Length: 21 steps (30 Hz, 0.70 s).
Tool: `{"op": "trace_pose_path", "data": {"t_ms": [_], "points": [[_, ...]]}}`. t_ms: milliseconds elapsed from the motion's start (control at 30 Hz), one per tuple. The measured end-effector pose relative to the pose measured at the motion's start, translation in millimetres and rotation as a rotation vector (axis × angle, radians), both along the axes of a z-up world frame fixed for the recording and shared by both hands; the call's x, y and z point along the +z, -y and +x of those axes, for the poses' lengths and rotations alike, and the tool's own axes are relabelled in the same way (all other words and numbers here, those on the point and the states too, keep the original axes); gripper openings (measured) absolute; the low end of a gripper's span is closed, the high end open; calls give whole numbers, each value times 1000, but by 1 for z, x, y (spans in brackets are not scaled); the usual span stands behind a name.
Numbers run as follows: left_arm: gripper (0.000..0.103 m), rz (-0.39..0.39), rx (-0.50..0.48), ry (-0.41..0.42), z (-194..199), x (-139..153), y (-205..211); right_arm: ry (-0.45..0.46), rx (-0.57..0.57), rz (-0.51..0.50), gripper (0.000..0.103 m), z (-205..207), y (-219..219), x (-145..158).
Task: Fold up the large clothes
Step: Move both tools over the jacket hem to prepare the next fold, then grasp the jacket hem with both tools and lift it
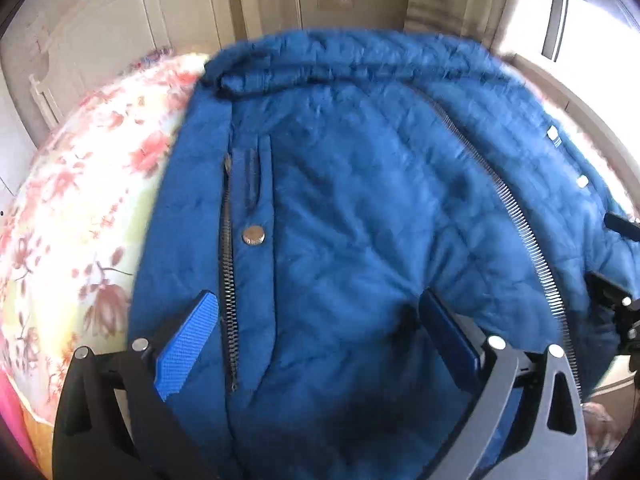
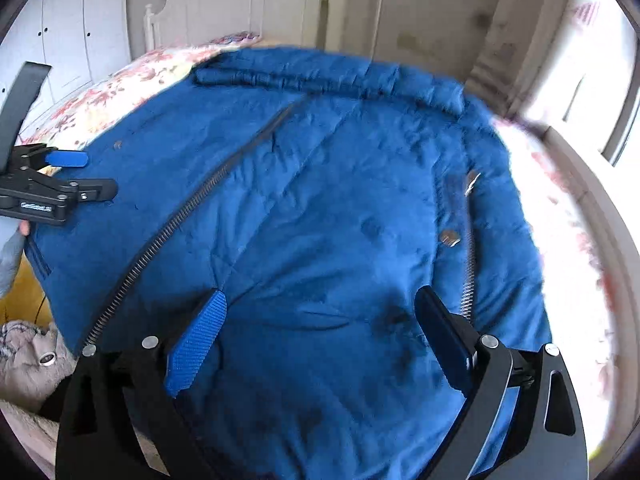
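Blue quilted padded jacket (image 1: pixel 360 208) lies spread open on the floral bedspread (image 1: pixel 80 200), hood edge at twelve o'clock, both metal zip tracks (image 1: pixel 228 280) exposed. My left gripper (image 1: pixel 320 340) and right gripper (image 2: pixel 324 344) hover over it, fingers spread, pinching nothing. I judge this the start of the fold: next I must pinch a side edge and carry it across. No writing on it is legible.
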<state>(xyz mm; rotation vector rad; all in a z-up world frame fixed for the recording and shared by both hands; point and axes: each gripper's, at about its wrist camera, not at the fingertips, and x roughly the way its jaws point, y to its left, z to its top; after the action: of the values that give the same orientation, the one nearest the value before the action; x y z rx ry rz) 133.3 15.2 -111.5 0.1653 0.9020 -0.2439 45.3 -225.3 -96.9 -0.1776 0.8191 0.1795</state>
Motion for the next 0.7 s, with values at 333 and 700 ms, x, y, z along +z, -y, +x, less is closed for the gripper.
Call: {"op": "trace_pose_path", "data": {"t_ms": [333, 700], "points": [[101, 55, -159, 29, -27, -20, 44, -12, 100, 49, 91, -4, -19, -21], [101, 3, -66, 46, -32, -19, -6, 57, -35, 106, 92, -41, 47, -21]]}}
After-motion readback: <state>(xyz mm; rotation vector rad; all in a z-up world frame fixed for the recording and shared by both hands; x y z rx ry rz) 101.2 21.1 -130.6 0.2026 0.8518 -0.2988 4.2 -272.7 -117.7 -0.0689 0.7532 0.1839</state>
